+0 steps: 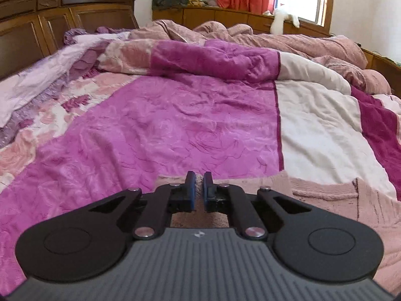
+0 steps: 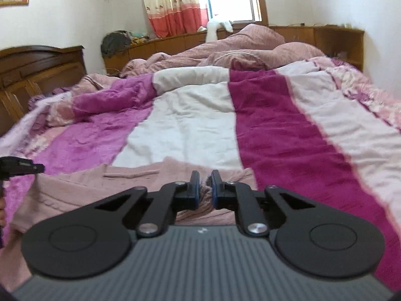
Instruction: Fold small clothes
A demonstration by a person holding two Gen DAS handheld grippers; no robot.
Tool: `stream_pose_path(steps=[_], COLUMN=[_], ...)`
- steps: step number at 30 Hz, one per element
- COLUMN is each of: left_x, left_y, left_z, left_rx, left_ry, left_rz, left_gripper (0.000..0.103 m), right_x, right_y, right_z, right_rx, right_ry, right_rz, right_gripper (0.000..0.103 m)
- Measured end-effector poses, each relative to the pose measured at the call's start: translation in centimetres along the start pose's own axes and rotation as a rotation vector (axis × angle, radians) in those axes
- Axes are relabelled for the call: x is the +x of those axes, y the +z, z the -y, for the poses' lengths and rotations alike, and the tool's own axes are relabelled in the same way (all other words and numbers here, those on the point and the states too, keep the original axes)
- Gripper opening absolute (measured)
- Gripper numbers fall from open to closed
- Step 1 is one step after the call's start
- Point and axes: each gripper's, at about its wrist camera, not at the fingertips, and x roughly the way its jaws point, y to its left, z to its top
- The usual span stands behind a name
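On the magenta-and-white striped quilt (image 1: 190, 125) lies a pale pink knitted garment (image 2: 82, 188), its far edge pinched on one side between the nearly closed blue pads of the left gripper (image 1: 199, 185) and on the other, bunched into folds, between those of the right gripper (image 2: 205, 186)

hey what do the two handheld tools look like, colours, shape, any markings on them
Both tools match. The left tool and right tool each have black linkage arms with silver pivot pins, two round black housings at the base, and blue pads inside the fingers. The ribbed grey body carries a small white logo. No cables or sleeves show.
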Motion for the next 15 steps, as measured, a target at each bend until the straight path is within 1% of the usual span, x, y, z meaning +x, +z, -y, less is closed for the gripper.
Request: stream_pose_path(steps=[2,4,5,6,7,8,10,12,14,15], left_x=[1.1,2.6,3.3,3.7,3.9,3.7,3.4,2.9,2.1,1.5], left_y=[-0.6,-1.5,-2.0,-2.5,-2.8,-2.9,-3.0,-2.7,-2.2,-2.1], left_z=[0.2,0.2,0.1,-0.1,-0.3,-0.2,0.0,0.0,-0.4,-0.7], left_rx=[0.01,0.006,0.0,-0.004,0.004,0.022,0.07,0.089,0.072,0.057], left_ry=[0.003,-0.001,0.011,0.016,0.012,0.009,0.003,-0.006,-0.031,-0.045], left_rz=[-0.031,-0.087,-0.12,-0.131,-0.121,-0.113,-0.109,-0.115,-0.117,-0.121], left_gripper=[0.006,0.007,0.007,0.007,0.007,0.009,0.014,0.019,0.025,0.032], right_x=[1.6,3.4,4.2,4.6,4.3,4.0,3.5,3.1,2.6,2.4], right_y=[-1.0,-2.4,-3.1,-3.8,-4.0,-4.0,-3.6,-3.2,-2.4,-2.3], right_z=[0.5,0.9,1.2,1.7,2.0,2.3,2.9,3.3,3.4,3.3], right_rx=[0.005,-0.007,-0.008,0.012,0.04,0.061,0.101,0.128,0.139,0.141], right_ry=[-0.011,-0.015,-0.015,-0.005,0.002,0.011,0.023,0.025,0.014,0.014], right_rz=[-0.054,-0.126,-0.165,-0.188,-0.171,-0.166,-0.169,-0.159,-0.129,-0.115], right_gripper=[0.012,0.012,0.013,0.013,0.013,0.016,0.018,0.024,0.043,0.045])
